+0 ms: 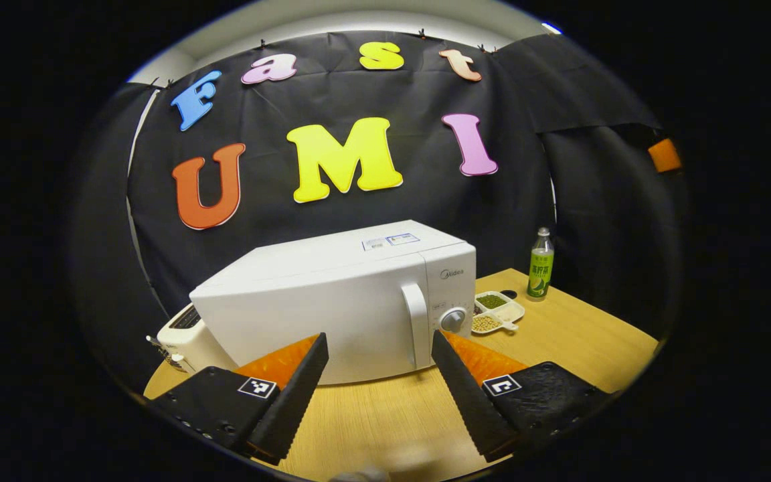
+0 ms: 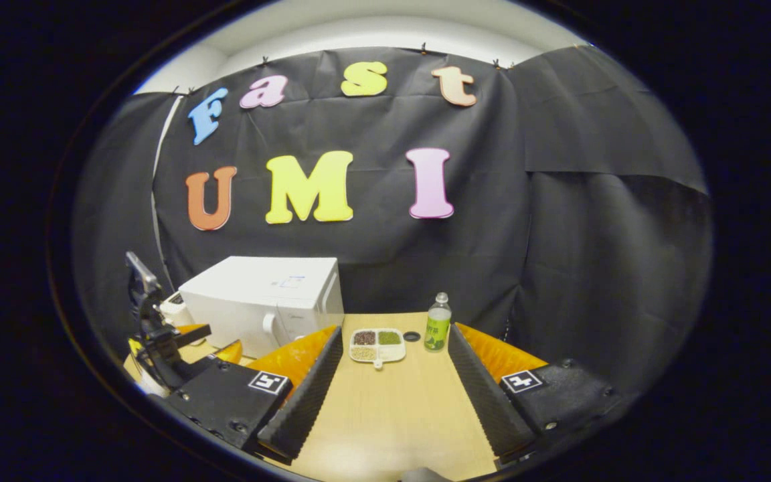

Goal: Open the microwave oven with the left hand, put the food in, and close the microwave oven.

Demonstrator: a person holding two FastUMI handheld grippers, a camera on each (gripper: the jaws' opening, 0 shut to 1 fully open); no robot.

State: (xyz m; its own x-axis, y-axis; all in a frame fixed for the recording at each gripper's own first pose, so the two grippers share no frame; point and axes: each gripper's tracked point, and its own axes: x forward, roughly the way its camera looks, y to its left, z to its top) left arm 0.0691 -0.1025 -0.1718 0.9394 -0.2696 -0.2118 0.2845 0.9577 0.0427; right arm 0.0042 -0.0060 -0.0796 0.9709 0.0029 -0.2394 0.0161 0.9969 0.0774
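A white microwave oven (image 1: 332, 304) stands on the wooden table with its door closed; the vertical handle (image 1: 416, 325) sits beside the round knob (image 1: 453, 319). My left gripper (image 1: 380, 348) is open in front of the door, a short way off, nothing between its fingers. A white divided food tray (image 1: 496, 311) with beans and grains lies to the right of the microwave. In the right gripper view the same tray (image 2: 377, 345) lies ahead of my open right gripper (image 2: 395, 341), empty. The microwave (image 2: 262, 301) is at the left there, with the left gripper (image 2: 171, 345) in front of it.
A green drink bottle (image 1: 540, 271) stands behind the tray near the table's back edge; the bottle (image 2: 437, 324) has a small black cap-like disc (image 2: 411, 336) beside it. A white toaster-like appliance (image 1: 181, 338) sits left of the microwave. Bare wooden tabletop (image 2: 392, 408) stretches in front.
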